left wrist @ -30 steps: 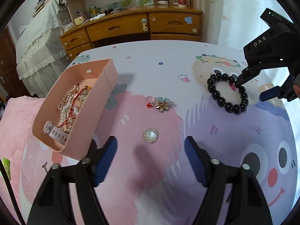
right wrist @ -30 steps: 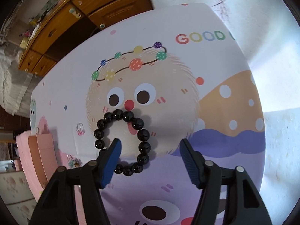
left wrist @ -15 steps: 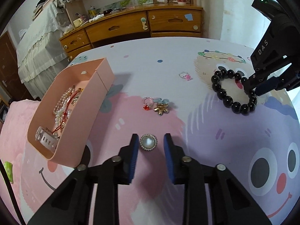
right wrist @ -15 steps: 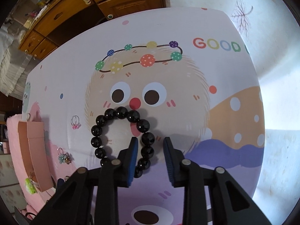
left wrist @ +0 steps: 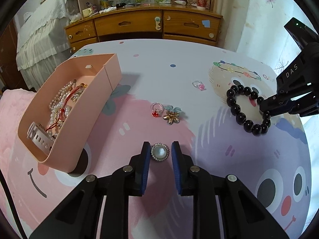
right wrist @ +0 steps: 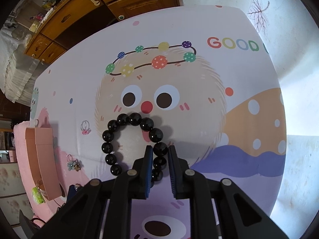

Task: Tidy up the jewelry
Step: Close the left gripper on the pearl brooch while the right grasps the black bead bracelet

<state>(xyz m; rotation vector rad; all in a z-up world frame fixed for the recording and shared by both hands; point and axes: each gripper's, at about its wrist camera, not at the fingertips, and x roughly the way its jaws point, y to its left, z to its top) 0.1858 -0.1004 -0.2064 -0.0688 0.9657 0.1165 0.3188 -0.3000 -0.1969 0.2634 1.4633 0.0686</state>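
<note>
My left gripper (left wrist: 159,149) has its blue pads close on both sides of a round pearl brooch (left wrist: 159,152) that lies on the cartoon table mat. My right gripper (right wrist: 160,151) is shut on the near side of a black bead bracelet (right wrist: 119,120), which still rests on the mat; it also shows in the left wrist view (left wrist: 239,117). A pink box (left wrist: 79,123) at the left holds pearl strings, a red cord and a white strap. A red-stone ring (left wrist: 156,108), a flower brooch (left wrist: 172,115) and a pink-stone ring (left wrist: 199,85) lie loose mid-table.
A wooden dresser (left wrist: 143,25) with clutter on top stands behind the table. A bed with white lace cover (left wrist: 39,39) is at the far left. The pink box (right wrist: 42,159) shows at the left in the right wrist view. A white wall borders the table's right side.
Both grippers went from wide open to nearly shut: the left closed around the pearl brooch, the right closed onto the bracelet's beads. Both also moved forward toward their items.
</note>
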